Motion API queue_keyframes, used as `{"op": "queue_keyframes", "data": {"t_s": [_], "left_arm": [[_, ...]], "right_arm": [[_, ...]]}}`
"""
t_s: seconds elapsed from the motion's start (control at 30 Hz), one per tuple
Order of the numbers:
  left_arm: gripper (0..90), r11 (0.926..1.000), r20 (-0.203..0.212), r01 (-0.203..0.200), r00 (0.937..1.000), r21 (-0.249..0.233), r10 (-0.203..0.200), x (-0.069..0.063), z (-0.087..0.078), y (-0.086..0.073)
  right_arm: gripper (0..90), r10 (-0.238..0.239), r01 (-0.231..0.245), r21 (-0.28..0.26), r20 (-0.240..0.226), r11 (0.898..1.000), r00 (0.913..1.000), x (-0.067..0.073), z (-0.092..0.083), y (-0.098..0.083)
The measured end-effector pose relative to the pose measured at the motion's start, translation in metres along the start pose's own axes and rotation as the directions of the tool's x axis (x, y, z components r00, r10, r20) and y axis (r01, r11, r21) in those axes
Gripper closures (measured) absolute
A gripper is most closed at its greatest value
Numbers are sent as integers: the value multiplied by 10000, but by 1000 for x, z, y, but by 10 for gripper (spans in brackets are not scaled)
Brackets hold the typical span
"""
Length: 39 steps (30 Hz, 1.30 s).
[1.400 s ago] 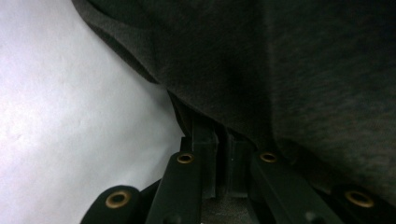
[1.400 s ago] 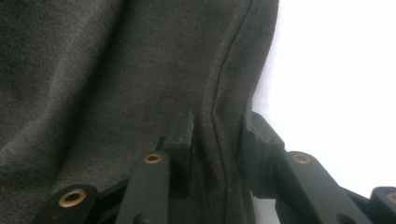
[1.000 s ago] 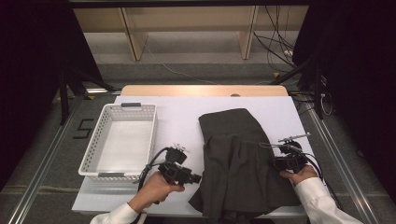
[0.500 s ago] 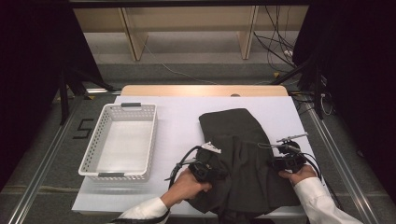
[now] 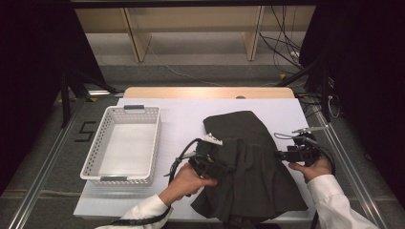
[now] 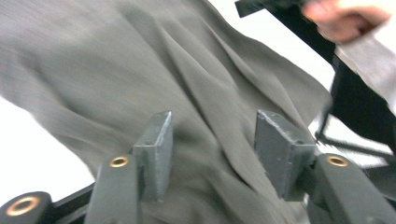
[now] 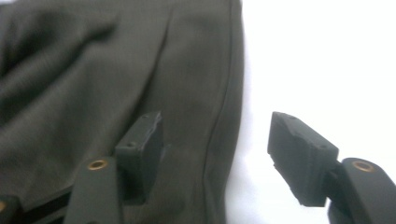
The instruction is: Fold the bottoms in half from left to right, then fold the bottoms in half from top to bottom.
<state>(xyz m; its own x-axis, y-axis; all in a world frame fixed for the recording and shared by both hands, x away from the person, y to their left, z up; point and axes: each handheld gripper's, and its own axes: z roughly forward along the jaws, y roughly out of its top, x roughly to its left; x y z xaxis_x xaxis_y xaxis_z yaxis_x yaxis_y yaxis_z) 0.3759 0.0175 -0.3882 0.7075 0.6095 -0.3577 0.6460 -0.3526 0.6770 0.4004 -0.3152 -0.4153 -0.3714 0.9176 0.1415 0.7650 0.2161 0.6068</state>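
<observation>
We note one dark grey pleated cloth garment [image 5: 250, 164] spread on the white table sheet [image 5: 181, 119], right of the one white perforated plastic basket [image 5: 123, 143]; the basket stands empty, its near rim close to the sheet's front edge. A strip of bare sheet lies between basket and garment. The garment's far edge stops short of the sheet's back edge, leaving bare sheet there; its near hem reaches the sheet's front edge. Its right seam runs just inside the sheet's right margin.

Count: one garment, one basket, two grippers.

Left gripper [image 5: 224, 167] sits over the garment's left part, a small white label [image 5: 212, 140] showing just beyond it. In the left gripper view its jaws stand apart above the cloth [image 6: 187, 93], pressing on nothing: released. Its jaws have just been opening, with no cloth pinched between them.

Right gripper [image 5: 282, 155] is at the garment's right edge. In the right gripper view the jaws straddle the seam [image 7: 229, 116], one over cloth, one over bare sheet, gripping nothing: released, having just been opening.

Against the earlier frames: the left hand [image 5: 186, 179] was beside the basket, off the garment; now it is over the cloth. The garment's left flap now lies folded inward.
</observation>
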Motion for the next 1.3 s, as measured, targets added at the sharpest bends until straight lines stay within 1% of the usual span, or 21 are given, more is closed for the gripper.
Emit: {"op": "queue_keyframes", "data": {"t_s": [0.03, 0.13, 0.27, 0.3, 0.33, 0.37, 0.43, 0.47, 0.53, 0.6, 0.63, 0.7, 0.77, 0.87, 0.93, 1.0, 1.07, 1.1, 1.13, 1.23, 1.3], "left_arm": [[417, 9997, -207, 168, 9996, -202, -172, 4, -3, 5], [349, 9983, -858, 393, 9954, -428, -428, 20, -5, 18], [277, 9933, -1406, 1056, 9838, -468, -1112, 43, 3, 28], [264, 9913, -1545, 1244, 9795, -422, -1295, 49, 6, 29], [251, 9868, -1579, 1551, 9743, -458, -1605, 55, 10, 30], [247, 9846, -1614, 1706, 9714, -369, -1744, 60, 14, 32], [229, 9811, -1873, 1914, 9631, -278, -1932, 69, 23, 34], [221, 9793, -1915, 2013, 9605, -235, -2020, 73, 26, 35], [210, 9735, -2070, 2279, 9517, -194, -2269, 81, 34, 36], [200, 9694, -2217, 2455, 9450, -55, -2406, 89, 40, 38], [198, 9647, -2276, 2633, 9391, -41, -2573, 93, 43, 39], [194, 9601, -2530, 2795, 9298, 125, -2674, 101, 49, 40], [191, 9498, -2599, 3123, 9187, 168, -2975, 109, 55, 40], [171, 9404, -2487, 3383, 9143, 351, -3196, 114, 63, 40], [171, 9301, -2340, 3646, 9090, 451, -3450, 115, 67, 41], [170, 9285, -2385, 3689, 9062, 426, -3491, 117, 68, 43], [169, 9203, -2332, 3887, 8997, 438, -3689, 118, 71, 45], [168, 9187, -2309, 3910, 9001, 547, -3694, 119, 72, 45], [167, 9168, -2354, 3956, 8974, 548, -3732, 119, 75, 45], [167, 9159, -2446, 3955, 8967, 682, -3690, 120, 83, 45], [166, 9132, -2479, 3998, 8952, 792, -3704, 119, 90, 44]], "right_arm": [[333, -60, 60, -188, -12, 9998, 10000, -1, -3, 4], [292, -110, 108, -533, -42, 9985, 9999, -4, -6, 18], [234, -251, 230, -685, -302, 9974, 9992, -4, -4, 35], [225, -302, 277, -708, -341, 9971, 9990, -4, -3, 39], [215, -345, 321, -683, -347, 9971, 9988, -4, -1, 42], [207, -382, 358, -649, -367, 9973, 9986, -3, 2, 45], [197, -419, 397, -593, -362, 9975, 9985, -2, 7, 50], [194, -456, 435, -555, -388, 9975, 9982, -2, 10, 52], [190, -513, 494, -473, -408, 9977, 9978, -1, 15, 55], [189, -584, 567, -430, -389, 9975, 9975, -1, 19, 57], [190, -566, 548, -420, -421, 9976, 9975, 0, 20, 58], [190, -616, 600, -414, -402, 9973, 9973, 0, 22, 59], [190, -608, 591, -386, -425, 9975, 9972, 0, 23, 60], [192, -598, 587, -312, -338, 9978, 9976, -1, 25, 60], [193, -559, 550, -275, -296, 9981, 9980, -2, 27, 60], [195, -543, 535, -264, -309, 9982, 9980, -3, 28, 60], [197, -512, 505, -242, -285, 9984, 9983, -3, 30, 60], [197, -550, 544, -209, -281, 9983, 9981, -3, 31, 60], [198, -550, 545, -175, -276, 9984, 9981, -3, 32, 60], [199, -612, 610, -112, -184, 9981, 9980, -2, 34, 61], [200, -648, 646, -96, -176, 9979, 9977, -2, 35, 61]]}}
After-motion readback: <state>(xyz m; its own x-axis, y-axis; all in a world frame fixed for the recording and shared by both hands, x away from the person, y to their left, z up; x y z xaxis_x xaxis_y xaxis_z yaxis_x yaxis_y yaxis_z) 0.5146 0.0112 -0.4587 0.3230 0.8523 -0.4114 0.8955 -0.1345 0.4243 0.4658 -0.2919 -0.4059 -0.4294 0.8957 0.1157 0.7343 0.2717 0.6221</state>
